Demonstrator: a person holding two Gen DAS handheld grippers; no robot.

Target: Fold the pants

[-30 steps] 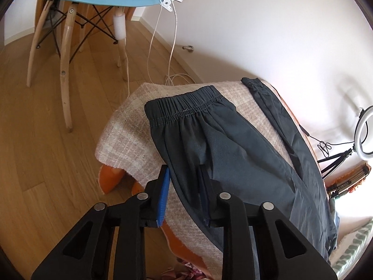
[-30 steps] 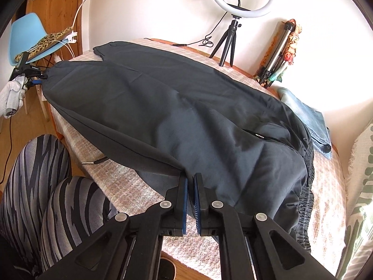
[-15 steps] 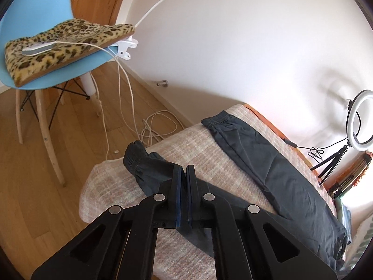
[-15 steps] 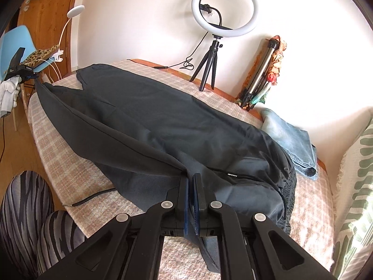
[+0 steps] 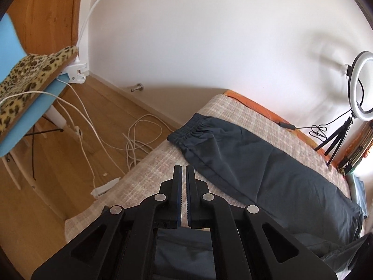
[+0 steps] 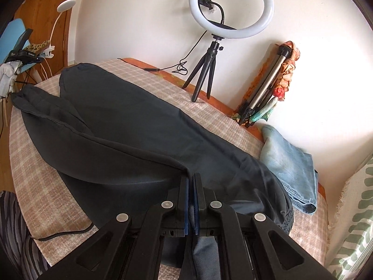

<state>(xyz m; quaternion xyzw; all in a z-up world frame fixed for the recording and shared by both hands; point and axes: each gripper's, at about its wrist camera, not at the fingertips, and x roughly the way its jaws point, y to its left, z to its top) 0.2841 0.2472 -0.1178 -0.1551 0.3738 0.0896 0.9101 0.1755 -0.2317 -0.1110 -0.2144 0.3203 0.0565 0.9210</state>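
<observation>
Since a sec ago both claws have come up and across w/ the near pant leg: left cam then looked down on the cuff at the counter edge, now that cuff is out of its view and the far leg lies ahead. Dark pants (image 6: 130, 126) sprawl over the checked cloth on the counter (image 6: 30, 170), waistband toward the folded jeans (image 6: 291, 170), one leg flat near the ring light (image 6: 230, 7).

Right claw (image 6: 191, 186) is clamped on the raised seam edge, fabric visibly pinched between the pads and draping off toward the cuff. Left claw (image 5: 183, 175) is closed to a sliver; dark cloth shows under its frame, likely the cuff, but the pinch itself can't be seen.

Handling, as a guess: thin, light, floppy cloth, prob. a bit slick, so it sags between holds and may slide out of a shallow pinch. Best holds are the thicker bits, i.e. elastic cuff, side seam, waistband.
</observation>
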